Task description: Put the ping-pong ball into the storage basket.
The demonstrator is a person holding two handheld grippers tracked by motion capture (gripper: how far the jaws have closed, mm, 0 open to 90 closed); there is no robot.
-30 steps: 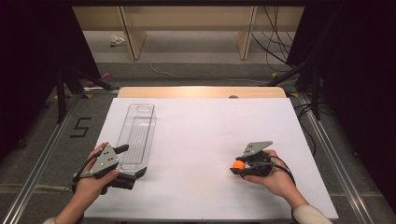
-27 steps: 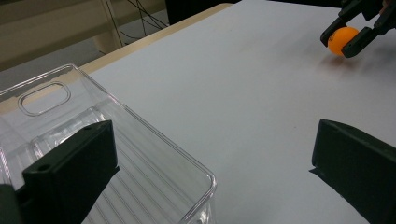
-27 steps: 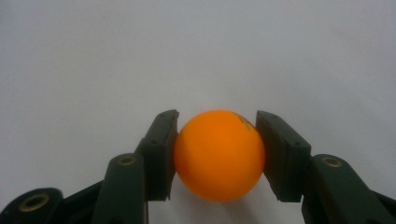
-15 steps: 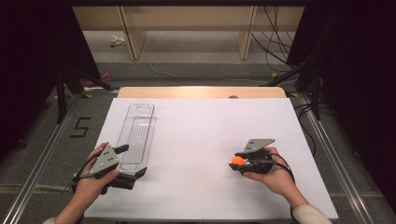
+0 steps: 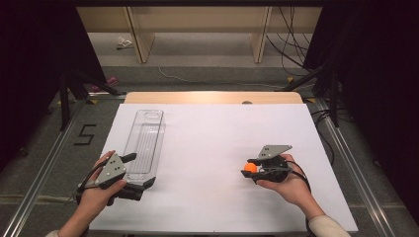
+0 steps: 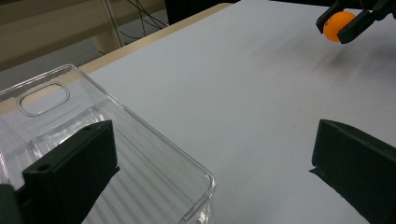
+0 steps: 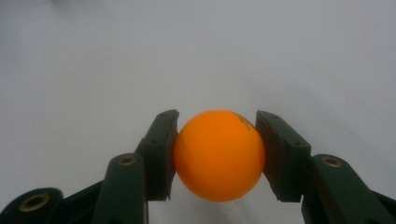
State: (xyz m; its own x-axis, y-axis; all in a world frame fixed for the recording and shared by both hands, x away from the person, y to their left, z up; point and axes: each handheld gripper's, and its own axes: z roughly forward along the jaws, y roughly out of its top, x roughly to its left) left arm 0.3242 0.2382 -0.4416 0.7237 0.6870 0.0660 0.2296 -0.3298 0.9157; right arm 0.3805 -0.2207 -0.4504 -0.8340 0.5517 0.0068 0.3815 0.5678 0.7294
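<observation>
An orange ball [image 7: 218,154] is clamped between the two black pads of my right gripper [image 7: 217,140], just above the white table. From above, the ball [image 5: 250,168] and the right gripper [image 5: 252,166] sit at the right of the table, held by a hand. The left gripper view catches the same ball [image 6: 337,24] far off. A long clear plastic tray [image 5: 149,112] lies at the left. My left gripper [image 5: 142,170] stands open at the tray's near end. One jaw is over the tray [image 6: 154,135], the other over bare table beside it.
The white table sheet [image 5: 212,143] spreads between the two hands. A wooden strip [image 5: 212,97] runs along its far edge. Metal rails [image 5: 346,158] border the table, with cables and wooden shelving on the floor beyond.
My right gripper with the ball has edged slightly away from the table's near edge. The left gripper and the tray have not moved.
</observation>
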